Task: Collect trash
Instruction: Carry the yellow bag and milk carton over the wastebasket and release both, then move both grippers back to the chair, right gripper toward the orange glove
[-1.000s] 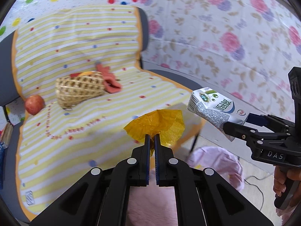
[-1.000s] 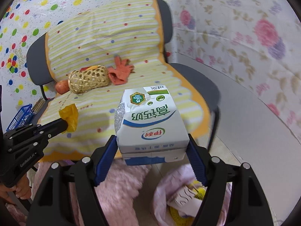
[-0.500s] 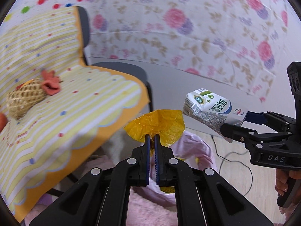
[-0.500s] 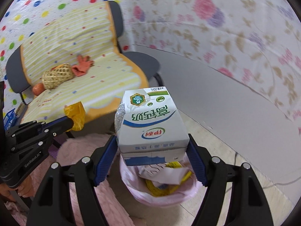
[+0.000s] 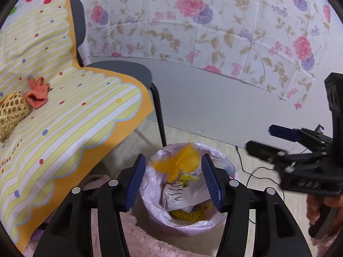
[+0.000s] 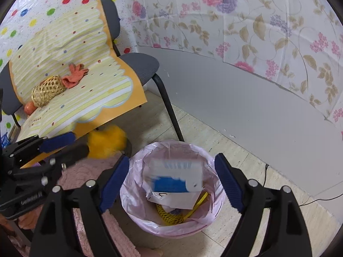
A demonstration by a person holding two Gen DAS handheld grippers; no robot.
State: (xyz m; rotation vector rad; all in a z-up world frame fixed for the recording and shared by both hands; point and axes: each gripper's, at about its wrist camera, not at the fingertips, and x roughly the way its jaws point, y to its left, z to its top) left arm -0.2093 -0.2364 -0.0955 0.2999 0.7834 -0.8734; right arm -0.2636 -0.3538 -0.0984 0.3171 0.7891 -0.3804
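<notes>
Both hand-held grippers, left (image 5: pixel 173 180) and right (image 6: pixel 171 182), now gape empty; yellow wrapper (image 5: pixel 182 162) and carton (image 6: pixel 175 177) drop into the bin (image 6: pixel 137 220) beside a chair (image 6: pixel 139 64).

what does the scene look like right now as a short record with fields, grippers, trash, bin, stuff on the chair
left gripper: jaws open, nothing between them, above the bin
right gripper: jaws open, nothing between them, above the bin
yellow wrapper: blurred, free of the jaws, at the bin's rim
milk carton: blurred, free of the jaws, over the bin's mouth
bin: pink liner, on the floor, paper and yellow netting inside
chair: striped cloth, woven basket, orange rag
</notes>
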